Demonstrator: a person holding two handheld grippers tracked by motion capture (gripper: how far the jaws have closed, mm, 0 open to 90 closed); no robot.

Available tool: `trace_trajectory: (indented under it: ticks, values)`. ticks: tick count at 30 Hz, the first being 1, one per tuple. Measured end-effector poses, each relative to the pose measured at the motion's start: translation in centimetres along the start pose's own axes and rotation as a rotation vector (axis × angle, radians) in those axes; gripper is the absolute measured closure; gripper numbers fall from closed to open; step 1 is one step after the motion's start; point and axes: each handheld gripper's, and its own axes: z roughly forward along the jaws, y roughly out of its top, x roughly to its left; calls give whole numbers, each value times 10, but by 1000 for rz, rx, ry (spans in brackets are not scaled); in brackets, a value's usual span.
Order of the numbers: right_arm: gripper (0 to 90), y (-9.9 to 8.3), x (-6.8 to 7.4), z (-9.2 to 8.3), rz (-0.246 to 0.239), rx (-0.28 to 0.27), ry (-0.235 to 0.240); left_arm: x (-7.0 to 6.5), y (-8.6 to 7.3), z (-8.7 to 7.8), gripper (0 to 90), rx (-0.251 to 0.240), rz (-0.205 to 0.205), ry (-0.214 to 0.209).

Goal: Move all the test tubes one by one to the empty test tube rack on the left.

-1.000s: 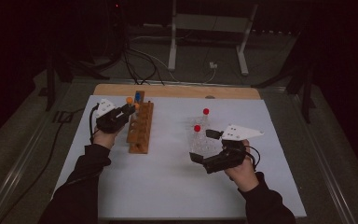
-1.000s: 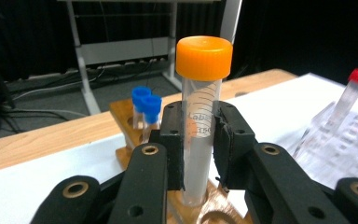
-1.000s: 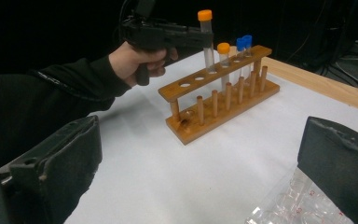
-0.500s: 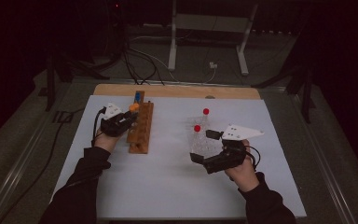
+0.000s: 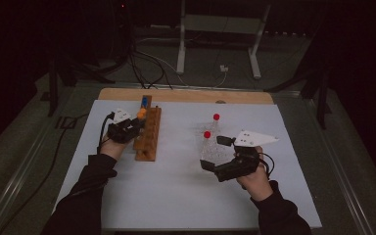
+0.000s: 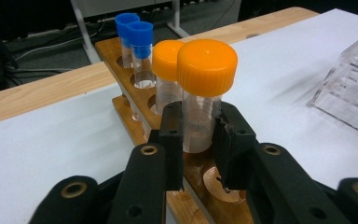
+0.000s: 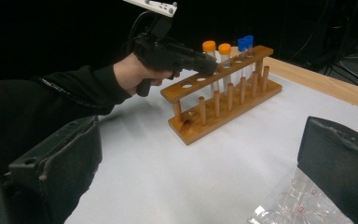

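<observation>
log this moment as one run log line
left gripper: shut on orange-capped clear plastic tube | brown wooden tube rack: below tube | right gripper: open around clear acrylic rack

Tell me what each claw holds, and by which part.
The left claw grips an orange-capped tube by its clear body just below the cap. The right claw is open astride the clear plastic rack, gripping nothing.
</observation>
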Motion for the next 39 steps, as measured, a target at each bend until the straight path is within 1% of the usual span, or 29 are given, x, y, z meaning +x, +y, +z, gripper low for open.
trace_trajectory:
  ticks: [4,6,7,9,13,14,16,17,18,19,20,21,23,24,25,27,29,30,31,32,33,36,37,38,39]
  values:
    - [0,0,0,0,2,0,1,0,1,0,749,6,3,-4]
    - [0,0,0,0,2,0,1,0,1,-1,726,7,0,-16]
    - [0,0,0,0,1,-1,1,-1,1,-1,715,8,7,-11]
    - [0,0,0,0,1,0,0,-2,1,-1,688,8,2,-19]
    - [0,0,0,0,5,2,1,-2,2,-3,673,6,-5,-15]
    - [0,0,0,0,5,2,1,-2,2,-3,668,1,-11,-21]
    - [0,0,0,0,6,1,3,-3,3,-5,635,-1,-16,-22]
    - [0,0,0,-1,6,1,1,-3,4,-6,607,-4,-22,-34]
    - [0,0,-1,-1,6,1,2,-4,4,-7,593,-2,-15,-27]
    - [0,0,-1,-1,6,0,3,-5,5,-9,555,-4,-15,-32]
    - [0,0,-1,-1,4,-1,1,-5,6,-11,510,-9,-16,-45]
    - [0,0,-1,-2,5,-2,1,-7,7,-14,480,-12,-5,-41]
    - [0,1,-1,-3,4,-7,-4,-9,9,-20,392,-30,5,-49]
    - [0,2,-2,-4,3,-9,-7,-11,10,-24,360,-39,12,-38]
    - [0,2,-2,-6,4,-11,-9,-12,11,-28,310,-48,17,-47]
    - [0,3,-3,-9,2,-19,-19,-16,13,-36,232,-66,27,-47]
    - [0,4,-5,-12,1,-28,-27,-21,15,-43,160,-88,23,-70]
    - [0,5,-6,-13,-1,-31,-38,-23,15,-47,140,-100,23,-90]
    - [0,5,-7,-15,-2,-33,-49,-25,15,-50,98,-104,24,-112]
    - [0,4,-8,-15,-9,-32,-58,-28,14,-53,65,-109,21,-131]
    - [0,3,-9,-15,-21,-25,-78,-30,12,-57,31,-109,20,-157]
    - [0,-1,-13,-13,-29,-13,-119,-36,4,-68,5,-130,17,-232]
    - [0,-2,-14,-11,-34,-1,-132,-38,1,-71,5,-136,12,-252]
    - [5,-5,-16,-10,-37,5,-136,-40,-1,-73,5,-139,11,-267]
    - [42,-7,-18,-8,-36,3,-151,-42,-4,-75,5,-145,8,-286]
